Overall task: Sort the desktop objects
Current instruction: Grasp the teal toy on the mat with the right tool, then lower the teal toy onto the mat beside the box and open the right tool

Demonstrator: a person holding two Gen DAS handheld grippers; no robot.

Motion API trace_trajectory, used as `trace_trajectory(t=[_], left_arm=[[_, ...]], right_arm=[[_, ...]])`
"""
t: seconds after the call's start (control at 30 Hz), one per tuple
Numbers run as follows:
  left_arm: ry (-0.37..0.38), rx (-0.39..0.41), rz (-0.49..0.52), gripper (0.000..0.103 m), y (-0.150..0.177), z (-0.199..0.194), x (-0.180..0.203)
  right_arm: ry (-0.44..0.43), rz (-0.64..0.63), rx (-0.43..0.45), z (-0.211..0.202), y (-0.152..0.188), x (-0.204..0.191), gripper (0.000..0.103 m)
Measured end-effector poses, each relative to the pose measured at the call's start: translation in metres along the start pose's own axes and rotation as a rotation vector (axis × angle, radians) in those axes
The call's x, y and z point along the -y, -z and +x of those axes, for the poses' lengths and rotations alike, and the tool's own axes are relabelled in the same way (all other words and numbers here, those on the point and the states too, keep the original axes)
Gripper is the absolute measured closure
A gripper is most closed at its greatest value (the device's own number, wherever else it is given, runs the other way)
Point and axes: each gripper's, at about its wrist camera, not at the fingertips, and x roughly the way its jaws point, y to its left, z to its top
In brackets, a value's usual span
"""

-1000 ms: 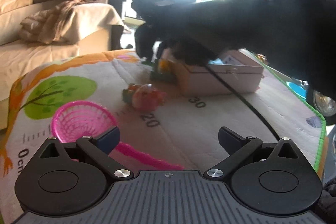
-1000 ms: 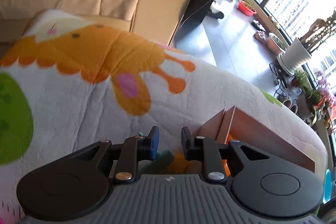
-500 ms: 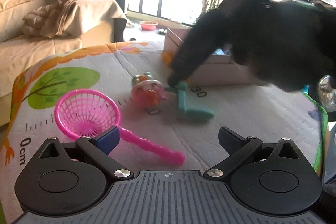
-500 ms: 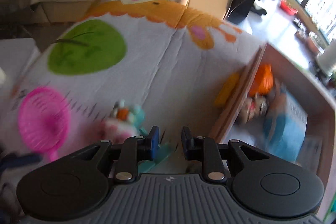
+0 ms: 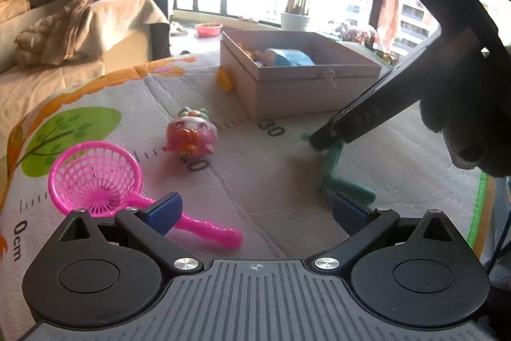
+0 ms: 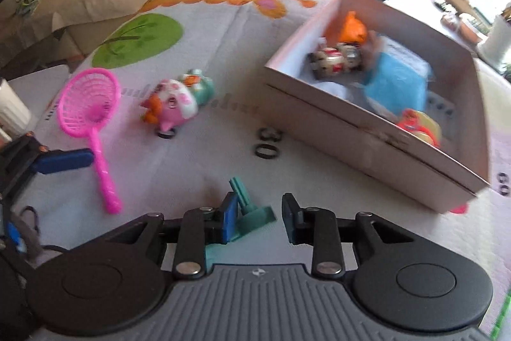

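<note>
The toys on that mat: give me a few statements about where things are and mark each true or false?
1. The pink net lies inside the box. False: it lies on the mat, outside.
2. The left gripper is open and empty. True.
3. The box holds a blue item. True.
4. The right gripper is clamped shut on the teal toy. False: its jaws stand apart around it.
</note>
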Motion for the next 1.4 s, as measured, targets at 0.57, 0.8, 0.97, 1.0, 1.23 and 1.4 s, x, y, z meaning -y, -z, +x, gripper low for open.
trace_trajectory(t=[0.57,0.8,0.97,1.0,1.23,1.4], left_arm=[[-0.12,-0.012,-0.027,0.0,-0.019,0.006,-0.016],[-0.151,-0.016,-0.053,0.0,-0.025,0.011,-0.02],[-0.157,-0.03,-0.073,0.0,-0.022,0.012,-0.025],[-0.16,-0.03,-0.076,0.0,-0.022,0.012,-0.026],[-0.166,0.019,-0.068,0.027,-0.022,0.003,-0.025],[-0.176,0.008,-0.049,0.033,-0.029,0.013,-0.021]], right_arm=[[-0.17,0.017,0.145,-0.018,0.038,0.017,0.041],[-0.039,-0.101,0.186,-0.013,0.042,-0.001,0.043],[0.045,-0.015,0.186,-0.008,0.037,0.022,0.043],[0.032,0.019,0.19,-0.009,0.037,0.027,0.043],[0.053,0.131,0.251,-0.011,0.055,0.048,0.029],[0.044,0.197,0.269,-0.01,0.07,0.057,0.028]])
